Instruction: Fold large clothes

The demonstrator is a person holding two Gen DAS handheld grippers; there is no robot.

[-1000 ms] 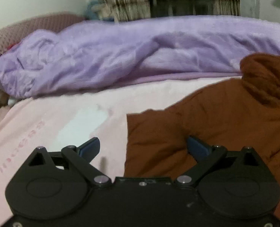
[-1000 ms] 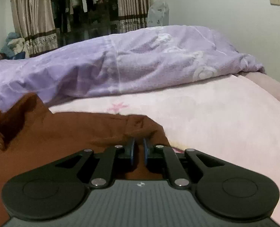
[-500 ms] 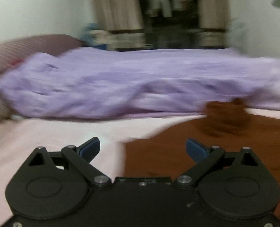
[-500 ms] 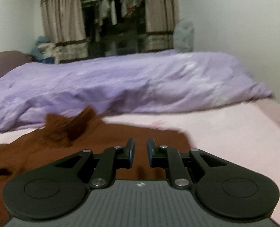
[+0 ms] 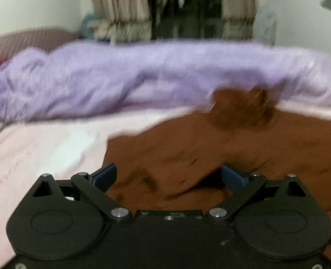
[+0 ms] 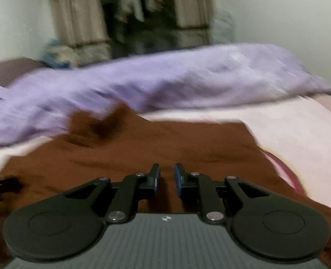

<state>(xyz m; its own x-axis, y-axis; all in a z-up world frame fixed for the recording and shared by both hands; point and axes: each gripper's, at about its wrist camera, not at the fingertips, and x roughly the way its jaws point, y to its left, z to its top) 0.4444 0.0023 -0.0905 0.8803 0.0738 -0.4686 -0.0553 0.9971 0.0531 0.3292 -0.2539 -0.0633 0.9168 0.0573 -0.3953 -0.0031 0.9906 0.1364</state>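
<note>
Pulling back, you've parted your right gripper (image 6: 167,177) a narrow gap and let the brown garment (image 6: 188,143) drop — it lies spread on the pink bed sheet (image 6: 299,130); your left gripper (image 5: 168,176) gapes wide, holding nothing — regrasp next, I'd judge.

Purple quilt (image 5: 143,76) on pink sheet (image 5: 42,148), curtains (image 6: 78,15) behind.

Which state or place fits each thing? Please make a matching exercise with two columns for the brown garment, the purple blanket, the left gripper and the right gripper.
1. brown garment
2. purple blanket
3. left gripper
4. right gripper

a. fingers wide apart
b. bunched along the far side of the bed
c. fingers nearly together
d. spread on the pink sheet

Pairs: 1-d, 2-b, 3-a, 4-c
</note>
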